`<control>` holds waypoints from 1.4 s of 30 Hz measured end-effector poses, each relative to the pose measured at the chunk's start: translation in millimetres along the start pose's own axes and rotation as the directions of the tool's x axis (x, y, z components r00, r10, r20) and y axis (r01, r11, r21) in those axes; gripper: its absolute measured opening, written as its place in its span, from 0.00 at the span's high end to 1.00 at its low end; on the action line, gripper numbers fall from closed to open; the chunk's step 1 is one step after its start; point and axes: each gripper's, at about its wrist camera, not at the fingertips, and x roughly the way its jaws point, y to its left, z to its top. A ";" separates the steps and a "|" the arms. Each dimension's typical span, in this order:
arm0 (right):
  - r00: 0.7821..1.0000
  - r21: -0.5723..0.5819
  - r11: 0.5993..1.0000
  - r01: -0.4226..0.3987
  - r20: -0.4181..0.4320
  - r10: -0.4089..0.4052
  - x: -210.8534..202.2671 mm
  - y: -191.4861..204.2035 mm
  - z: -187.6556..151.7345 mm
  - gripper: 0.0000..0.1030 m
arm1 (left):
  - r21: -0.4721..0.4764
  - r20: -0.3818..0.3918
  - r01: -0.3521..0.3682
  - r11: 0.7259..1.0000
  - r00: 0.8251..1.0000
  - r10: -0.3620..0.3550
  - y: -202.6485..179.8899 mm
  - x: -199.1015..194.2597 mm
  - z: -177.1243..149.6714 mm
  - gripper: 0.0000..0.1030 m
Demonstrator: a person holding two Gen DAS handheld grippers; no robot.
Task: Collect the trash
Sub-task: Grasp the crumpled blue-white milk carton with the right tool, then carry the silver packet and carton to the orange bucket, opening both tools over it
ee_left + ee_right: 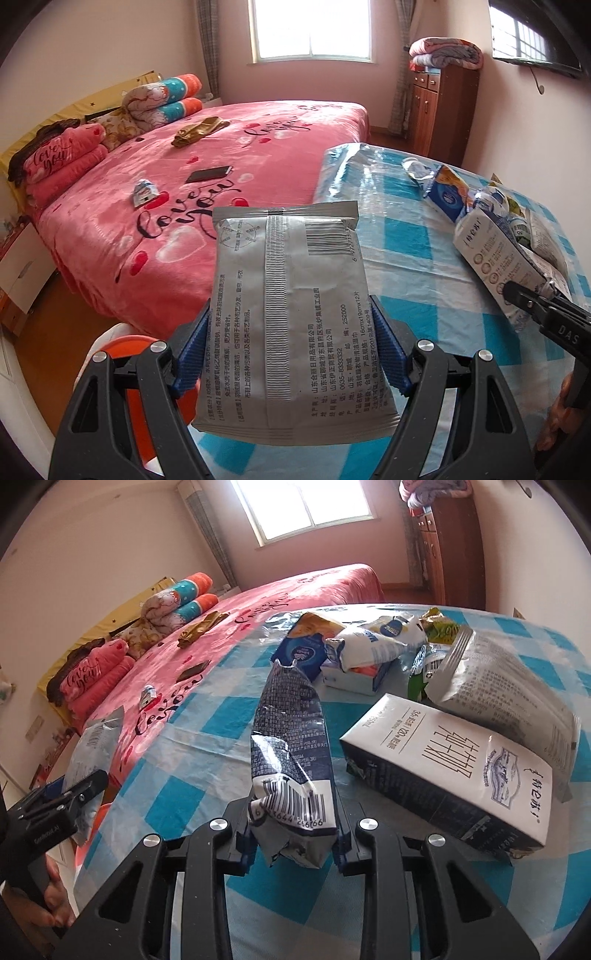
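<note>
A flat grey wipes pouch (pixel 291 277) with printed text stands upright between the blue pads of my left gripper (pixel 290 306), which is shut on its sides, over the table's near edge. In the right wrist view the same pouch (pixel 92 746) shows at the far left. My right gripper (pixel 295 812) is shut on the barcode end of a crumpled dark blue wrapper (pixel 288 731) that reaches forward over the blue checked tablecloth (pixel 192 794).
On the table lie a white and black milk carton (pixel 443 771), another grey pouch (pixel 498 694), blue and white wrappers (pixel 369 646) and a green wrapper (pixel 439 627). An orange-rimmed container (pixel 133 343) sits below my left gripper. The pink bed (pixel 110 240) carries a phone (pixel 208 173).
</note>
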 end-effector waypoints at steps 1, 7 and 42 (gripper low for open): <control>1.000 0.001 1.000 -0.007 0.002 0.007 -1.7 0.6 -0.9 0.69 | -0.003 0.001 -0.005 1.000 1.000 0.005 3.1 -1.3 -0.9 0.24; 0.999 -0.030 0.999 -0.029 0.016 0.030 -18.1 11.2 -6.9 0.69 | -0.021 0.011 -0.035 0.999 0.999 0.035 23.8 -12.2 -6.8 0.24; 0.861 -0.307 0.817 -0.489 -0.318 0.396 4.8 254.4 -53.0 0.69 | -0.254 -0.120 -0.239 0.937 0.969 0.215 189.9 -13.5 -90.9 0.24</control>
